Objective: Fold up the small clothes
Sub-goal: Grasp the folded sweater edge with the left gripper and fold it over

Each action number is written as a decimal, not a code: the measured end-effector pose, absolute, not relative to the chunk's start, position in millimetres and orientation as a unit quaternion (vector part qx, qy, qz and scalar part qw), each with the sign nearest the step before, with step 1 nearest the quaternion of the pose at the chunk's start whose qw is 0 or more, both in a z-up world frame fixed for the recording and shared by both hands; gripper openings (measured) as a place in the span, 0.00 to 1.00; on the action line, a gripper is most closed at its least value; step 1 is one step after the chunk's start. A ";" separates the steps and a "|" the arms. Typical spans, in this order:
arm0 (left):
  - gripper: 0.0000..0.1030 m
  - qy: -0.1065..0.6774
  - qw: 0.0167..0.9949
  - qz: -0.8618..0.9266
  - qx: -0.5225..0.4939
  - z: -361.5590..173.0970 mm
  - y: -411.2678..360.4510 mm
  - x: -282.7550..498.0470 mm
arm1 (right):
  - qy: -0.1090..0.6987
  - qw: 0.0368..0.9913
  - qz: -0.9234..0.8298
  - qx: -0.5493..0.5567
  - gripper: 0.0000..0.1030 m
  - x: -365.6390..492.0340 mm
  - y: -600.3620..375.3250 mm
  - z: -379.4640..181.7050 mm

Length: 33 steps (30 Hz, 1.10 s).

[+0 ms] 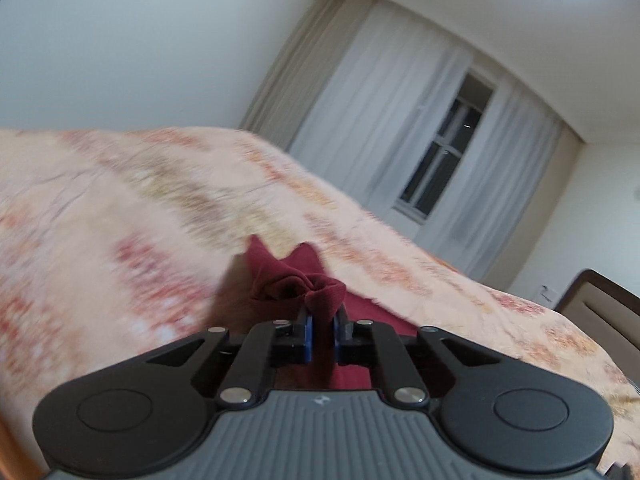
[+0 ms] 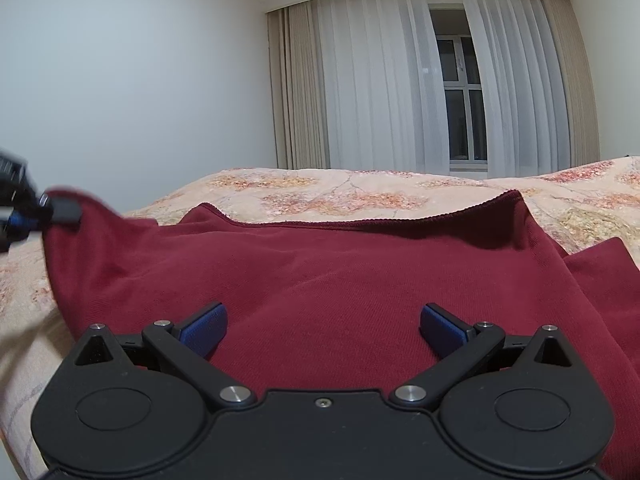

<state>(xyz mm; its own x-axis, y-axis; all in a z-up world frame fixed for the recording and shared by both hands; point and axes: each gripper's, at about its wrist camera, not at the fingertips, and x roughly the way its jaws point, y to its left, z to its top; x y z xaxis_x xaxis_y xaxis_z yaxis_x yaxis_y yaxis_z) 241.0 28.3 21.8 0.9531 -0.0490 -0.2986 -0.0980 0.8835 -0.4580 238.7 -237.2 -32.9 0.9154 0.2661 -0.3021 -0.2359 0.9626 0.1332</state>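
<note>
A dark red garment point(image 2: 340, 280) lies spread on a floral bedspread point(image 2: 320, 192). My left gripper point(image 1: 322, 316) is shut on a bunched corner of the red garment point(image 1: 316, 292) and holds it lifted above the bed. In the right wrist view the left gripper point(image 2: 44, 210) shows at the far left, pinching that corner. My right gripper point(image 2: 323, 324) is open and empty, low over the middle of the garment, with its blue pads point(image 2: 208, 328) spread wide.
The bedspread point(image 1: 140, 200) covers the bed all around the garment. White curtains point(image 2: 380, 80) and a window point(image 2: 460, 92) stand behind the bed. A headboard point(image 1: 604, 308) shows at the right of the left wrist view.
</note>
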 end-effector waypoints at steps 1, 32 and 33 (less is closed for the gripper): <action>0.08 0.150 0.961 0.001 -0.234 28.5 21.6 244.4 | 0.160 0.977 0.132 0.054 1.00 235.4 -240.6 -30.6; 0.10 0.281 0.910 -0.303 -0.021 6.7 -232.4 252.2 | 0.247 0.965 -0.073 0.042 1.00 37.7 -342.9 -59.5; 0.16 0.286 0.908 -0.305 -0.027 6.8 -229.2 253.2 | 0.249 0.965 -0.075 0.046 1.00 38.0 -343.2 -60.1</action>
